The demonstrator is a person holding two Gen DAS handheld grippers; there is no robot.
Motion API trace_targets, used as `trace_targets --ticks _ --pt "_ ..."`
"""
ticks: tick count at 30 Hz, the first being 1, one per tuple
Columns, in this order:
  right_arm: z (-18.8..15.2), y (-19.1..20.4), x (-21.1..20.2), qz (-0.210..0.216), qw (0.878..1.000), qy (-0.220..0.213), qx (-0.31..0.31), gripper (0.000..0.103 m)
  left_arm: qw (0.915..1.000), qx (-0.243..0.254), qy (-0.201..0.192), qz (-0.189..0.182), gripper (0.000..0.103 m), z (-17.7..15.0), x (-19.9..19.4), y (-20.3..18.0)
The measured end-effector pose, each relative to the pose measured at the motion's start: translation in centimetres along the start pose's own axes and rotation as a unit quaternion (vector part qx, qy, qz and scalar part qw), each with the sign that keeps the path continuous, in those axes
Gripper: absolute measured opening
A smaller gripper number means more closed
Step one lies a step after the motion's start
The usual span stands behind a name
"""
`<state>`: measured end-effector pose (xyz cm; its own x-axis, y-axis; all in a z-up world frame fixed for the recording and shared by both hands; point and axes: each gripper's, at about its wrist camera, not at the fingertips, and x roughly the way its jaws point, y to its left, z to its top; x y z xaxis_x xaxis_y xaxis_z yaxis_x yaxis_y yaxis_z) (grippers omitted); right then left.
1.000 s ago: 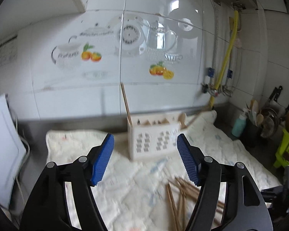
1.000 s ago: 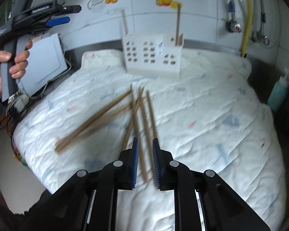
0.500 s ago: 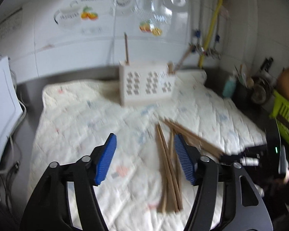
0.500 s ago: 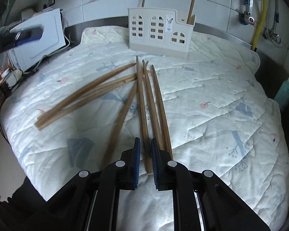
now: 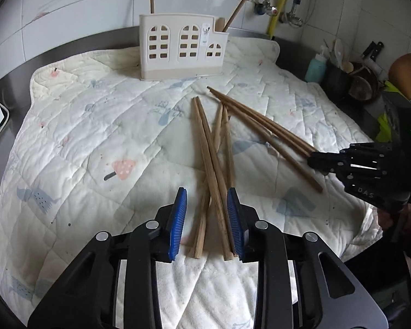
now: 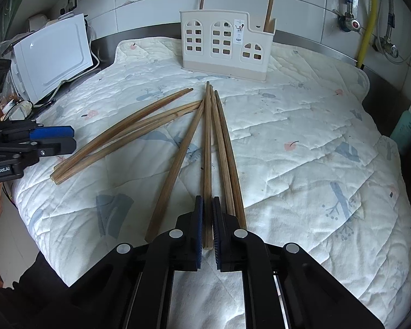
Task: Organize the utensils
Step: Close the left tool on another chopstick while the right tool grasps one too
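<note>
Several long wooden chopsticks (image 5: 213, 153) lie fanned on a white quilted cloth (image 5: 96, 142). A cream utensil holder (image 5: 182, 48) stands at the back with two wooden sticks in it. My left gripper (image 5: 207, 216) is half open, its blue pads on either side of the near ends of a crossed bunch. My right gripper (image 6: 207, 226) is nearly shut around the near end of one chopstick (image 6: 207, 164); its pads sit close on both sides. The holder also shows in the right wrist view (image 6: 227, 46). The right gripper also shows in the left wrist view (image 5: 317, 161).
A white appliance (image 6: 52, 57) stands left of the cloth. A teal bottle (image 5: 316, 68), a dark utensil pot (image 5: 339, 79) and a green basket (image 5: 386, 126) stand at the right. Yellow pipe (image 5: 279, 2) runs up the tiled wall.
My left gripper came down and forward to the chopsticks and narrowed its opening around their near ends. My right gripper moved lower and closer onto one chopstick's end.
</note>
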<state>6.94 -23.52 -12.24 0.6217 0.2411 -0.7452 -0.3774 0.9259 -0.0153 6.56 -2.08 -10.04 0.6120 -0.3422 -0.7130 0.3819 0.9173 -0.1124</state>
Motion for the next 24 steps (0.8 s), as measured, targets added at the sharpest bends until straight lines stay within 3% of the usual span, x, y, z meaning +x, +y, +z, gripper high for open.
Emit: trace_targets --ticks 2,5,10,15,17,24 --pt "0.0 0.0 0.0 0.001 1.0 0.0 0.001 0.007 1.0 0.005 0.005 0.001 0.024 -0.1 0.4 -0.1" --pt "-0.1 0.1 0.0 0.0 1.0 0.0 0.002 0.007 0.9997 0.016 0.007 0.019 0.024 -0.1 0.7 -0.4" --pt "0.0 0.1 -0.1 0.001 1.0 -0.001 0.004 0.007 0.9999 0.004 0.012 0.004 0.024 -0.2 0.9 -0.4" --pt "-0.1 0.1 0.0 0.001 1.0 -0.002 0.005 0.007 0.9995 0.023 0.009 0.018 0.024 -0.1 1.1 -1.2" --pt "-0.2 0.1 -0.1 0.002 1.0 -0.004 0.009 0.007 0.9996 0.021 0.011 0.015 0.013 -0.1 1.4 -1.2" --pt "-0.4 0.1 -0.2 0.004 1.0 -0.01 0.019 0.007 0.9998 0.01 -0.004 0.016 0.01 -0.3 1.2 -0.6"
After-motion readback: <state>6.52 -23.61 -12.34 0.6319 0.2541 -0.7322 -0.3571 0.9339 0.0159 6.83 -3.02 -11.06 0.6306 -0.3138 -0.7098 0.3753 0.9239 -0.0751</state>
